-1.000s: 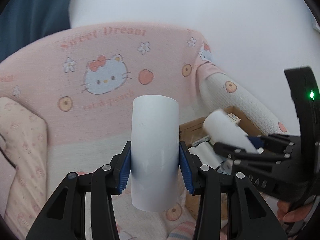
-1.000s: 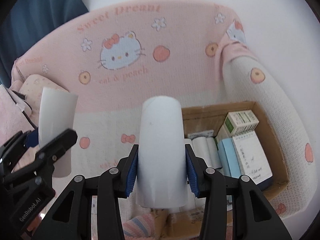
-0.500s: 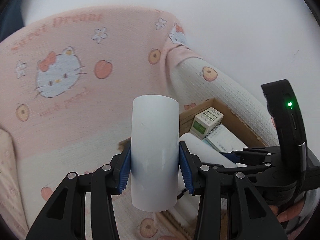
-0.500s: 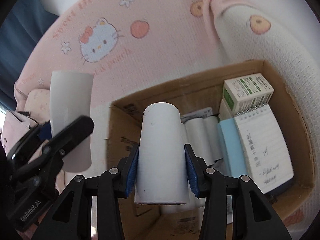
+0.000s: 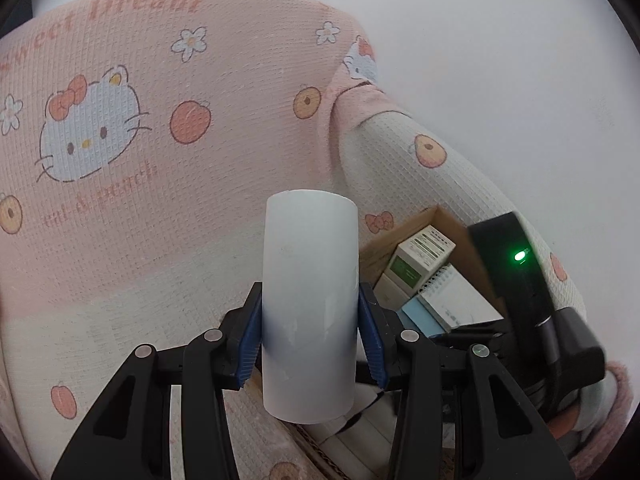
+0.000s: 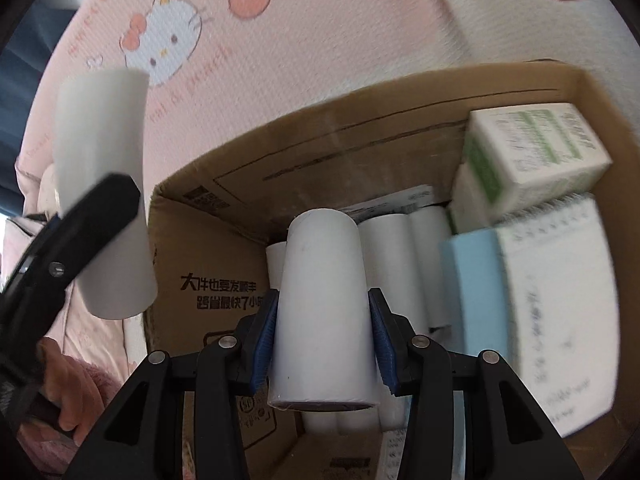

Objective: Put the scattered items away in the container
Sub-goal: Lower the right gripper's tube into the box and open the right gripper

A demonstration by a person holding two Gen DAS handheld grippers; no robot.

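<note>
On my left wrist view, the left gripper [image 5: 310, 340] pinches a white roll [image 5: 310, 308] between its blue ribbed pads [image 5: 250, 340]. The roll is a smooth, matte cylinder, and its long axis runs straight away from the camera along the fingers. It hangs over a waffle-textured pink blanket [image 5: 160, 140] printed with cartoon cats, peaches and flowers. From here I only glimpse the cardboard box [image 5: 452, 220] at the right: one brown corner, a green-and-white carton [image 5: 416, 260] and a spiral notebook [image 5: 456, 296], with the black body of the other tool and its green light in front.

My right wrist view opens the box [image 6: 320, 152] fully. The right gripper [image 6: 324, 340] clamps a second white roll [image 6: 324, 300], held above the box's interior, its long axis pointing forward and down towards the far wall. Beneath it lie more white rolls [image 6: 384, 248] side by side, all aligned the same way. To their right sit a pale blue block [image 6: 472, 292], the notebook [image 6: 556, 300] and the carton [image 6: 536, 148], somewhat blurred. The corrugated left wall carries black printed characters. At the far left, outside the box, I see the left-hand roll [image 6: 102, 200] tilted, and a hand [image 6: 60, 392] gripping the handle.
</note>
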